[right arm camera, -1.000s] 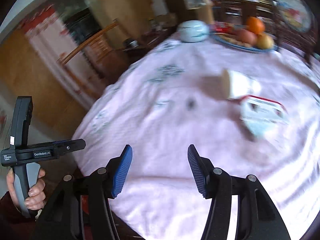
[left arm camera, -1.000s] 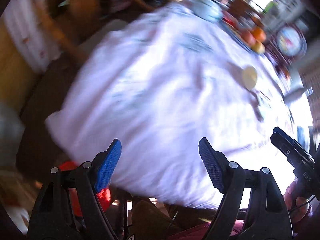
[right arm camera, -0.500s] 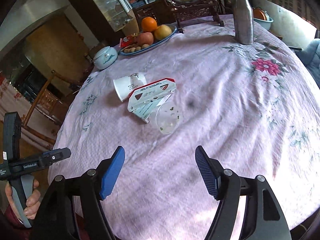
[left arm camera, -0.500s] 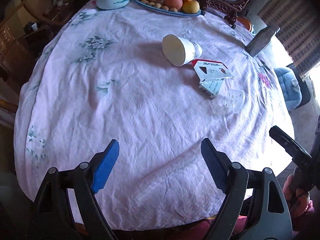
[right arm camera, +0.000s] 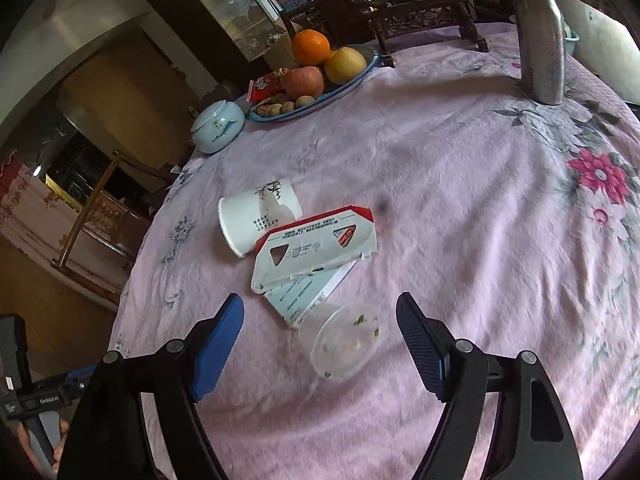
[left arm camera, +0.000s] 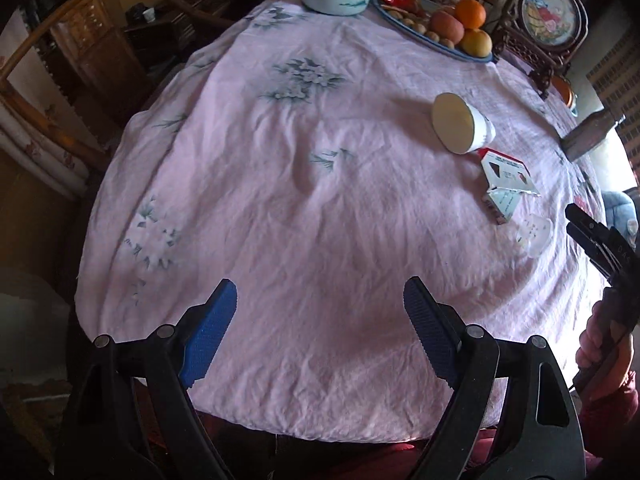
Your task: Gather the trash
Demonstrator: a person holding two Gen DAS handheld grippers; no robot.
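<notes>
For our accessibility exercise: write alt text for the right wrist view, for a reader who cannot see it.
The open right gripper hovers over a clear plastic cup lying on its side on a pink floral tablecloth. Just beyond lie a flattened carton and a tipped paper cup; a fruit plate and metal bottle stand farther back.

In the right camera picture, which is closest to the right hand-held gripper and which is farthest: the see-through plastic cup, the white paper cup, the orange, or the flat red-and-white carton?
From the right hand-held gripper:
1. Clear plastic cup, lying between its open fingers.
2. Flattened red-and-white carton, just beyond.
3. White paper cup, tipped over, behind the carton to the left.
4. Round orange, on the far fruit plate.
</notes>
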